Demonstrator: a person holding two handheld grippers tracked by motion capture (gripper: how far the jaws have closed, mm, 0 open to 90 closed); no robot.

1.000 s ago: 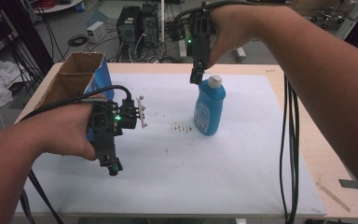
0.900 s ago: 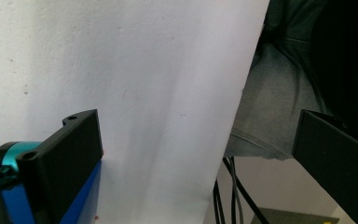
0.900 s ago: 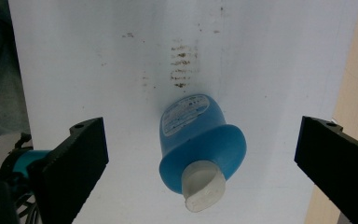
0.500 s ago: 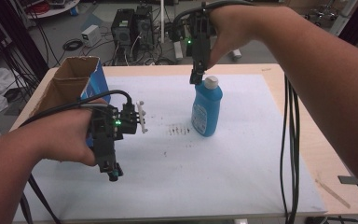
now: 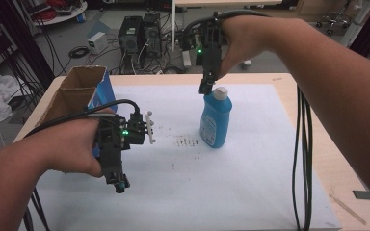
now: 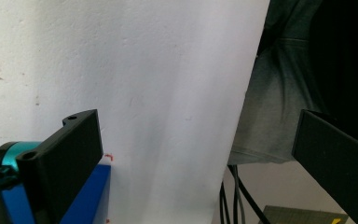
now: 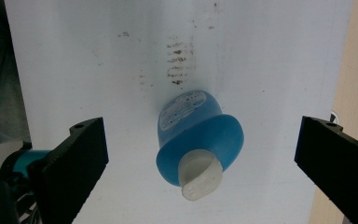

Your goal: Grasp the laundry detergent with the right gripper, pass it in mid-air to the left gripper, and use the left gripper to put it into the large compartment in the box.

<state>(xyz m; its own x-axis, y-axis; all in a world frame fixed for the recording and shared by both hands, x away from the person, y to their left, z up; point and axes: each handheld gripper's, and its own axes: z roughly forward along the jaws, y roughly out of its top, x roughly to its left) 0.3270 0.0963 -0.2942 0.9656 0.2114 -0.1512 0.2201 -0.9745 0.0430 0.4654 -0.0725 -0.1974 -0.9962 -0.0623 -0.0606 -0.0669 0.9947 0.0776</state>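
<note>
White-covered table (image 5: 250,192): right gripper (image 5: 206,89), jaws spread, poised above the upright blue bottle (image 5: 216,122); next, descend and close on its cap. Left gripper (image 5: 119,184) spread, idle.

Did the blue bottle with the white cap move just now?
No. The blue plastic bottle with the white cap stands upright just right of the dark smudges on the white table cover, as before.

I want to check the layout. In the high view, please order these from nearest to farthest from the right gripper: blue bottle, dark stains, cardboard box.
1. Blue plastic bottle with white cap, directly below the right gripper.
2. Dark stains on the white sheet, left of the bottle.
3. Open brown cardboard box, far left.
</note>
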